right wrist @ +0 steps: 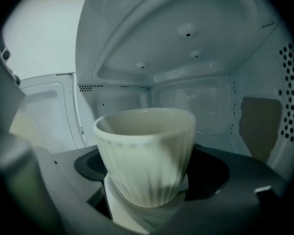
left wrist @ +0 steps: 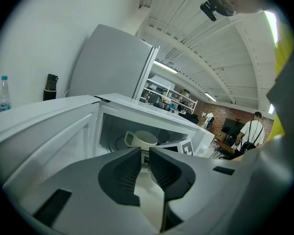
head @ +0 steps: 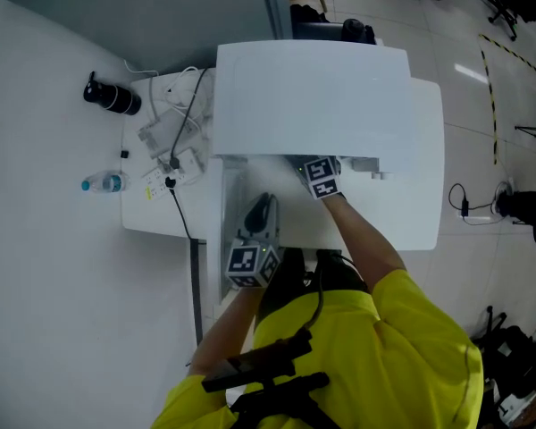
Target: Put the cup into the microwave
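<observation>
A cream ribbed cup [right wrist: 144,155] with a handle sits between the jaws of my right gripper [right wrist: 147,192], which is shut on it inside the white microwave's cavity [right wrist: 186,38]. In the head view the microwave [head: 322,96] is seen from above, and the right gripper's marker cube [head: 322,179] shows at its front while the fingertips are hidden inside. My left gripper [left wrist: 144,163] hovers at the opening beside the open door [left wrist: 44,131]. Its jaws are nearly together with nothing seen between them. The left gripper view also shows the cup [left wrist: 146,140] within the cavity.
A water bottle [head: 103,183] and a black flask [head: 112,96] stand on the white surface left of the microwave, near a power strip with cables [head: 174,150]. A person [left wrist: 250,131] stands far behind in the room.
</observation>
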`<state>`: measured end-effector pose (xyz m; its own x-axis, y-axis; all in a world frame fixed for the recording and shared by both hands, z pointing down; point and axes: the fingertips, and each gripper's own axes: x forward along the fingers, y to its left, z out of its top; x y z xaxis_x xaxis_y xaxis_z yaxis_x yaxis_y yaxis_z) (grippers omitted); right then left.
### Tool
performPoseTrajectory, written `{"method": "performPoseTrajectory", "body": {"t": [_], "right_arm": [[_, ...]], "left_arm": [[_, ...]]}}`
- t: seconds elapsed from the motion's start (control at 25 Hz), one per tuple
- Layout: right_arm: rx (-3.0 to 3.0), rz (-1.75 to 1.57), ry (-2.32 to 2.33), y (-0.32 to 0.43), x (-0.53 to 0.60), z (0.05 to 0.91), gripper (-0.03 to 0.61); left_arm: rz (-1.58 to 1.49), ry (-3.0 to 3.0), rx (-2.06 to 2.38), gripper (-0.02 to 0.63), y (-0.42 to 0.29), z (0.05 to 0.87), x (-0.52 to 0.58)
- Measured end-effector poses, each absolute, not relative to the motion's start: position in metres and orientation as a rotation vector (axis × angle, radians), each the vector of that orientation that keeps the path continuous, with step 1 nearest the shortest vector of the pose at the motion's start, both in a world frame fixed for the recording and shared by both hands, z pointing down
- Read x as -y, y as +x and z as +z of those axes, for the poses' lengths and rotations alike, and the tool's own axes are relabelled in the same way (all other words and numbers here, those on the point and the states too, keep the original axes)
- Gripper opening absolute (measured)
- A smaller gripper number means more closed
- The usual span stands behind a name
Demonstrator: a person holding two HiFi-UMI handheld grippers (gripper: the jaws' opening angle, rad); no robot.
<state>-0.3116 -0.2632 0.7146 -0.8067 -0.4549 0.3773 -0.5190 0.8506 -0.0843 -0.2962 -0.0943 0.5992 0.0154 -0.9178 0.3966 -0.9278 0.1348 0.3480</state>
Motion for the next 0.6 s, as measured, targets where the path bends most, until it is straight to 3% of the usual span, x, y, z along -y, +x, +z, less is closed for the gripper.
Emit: {"method": "performPoseTrajectory", "body": {"t": [0.4,0.44,0.52,0.6], "right_arm": [[2.646,0.193,0.754,-0.314,0.274,0.712,0.471],[2.65,0.204,0.756,-0.313,0.274,0.712,0.477],[2.65,0.236,0.752,-0.309,0.273,0.717,0.551],[2.637,0.253,0.754,-0.3,0.268,0.724,0.551]], "left_arm": [[0.036,1.755,1.853,0.043,-0.296,0.608,0.09],[0.036,1.757,1.851,0.043,-0.296,0.607,0.09],[0.035,1.764,1.847,0.043,-0.295,0.605,0.091],[0.031,1.769,1.844,0.043,-0.295,0.605,0.091]]}}
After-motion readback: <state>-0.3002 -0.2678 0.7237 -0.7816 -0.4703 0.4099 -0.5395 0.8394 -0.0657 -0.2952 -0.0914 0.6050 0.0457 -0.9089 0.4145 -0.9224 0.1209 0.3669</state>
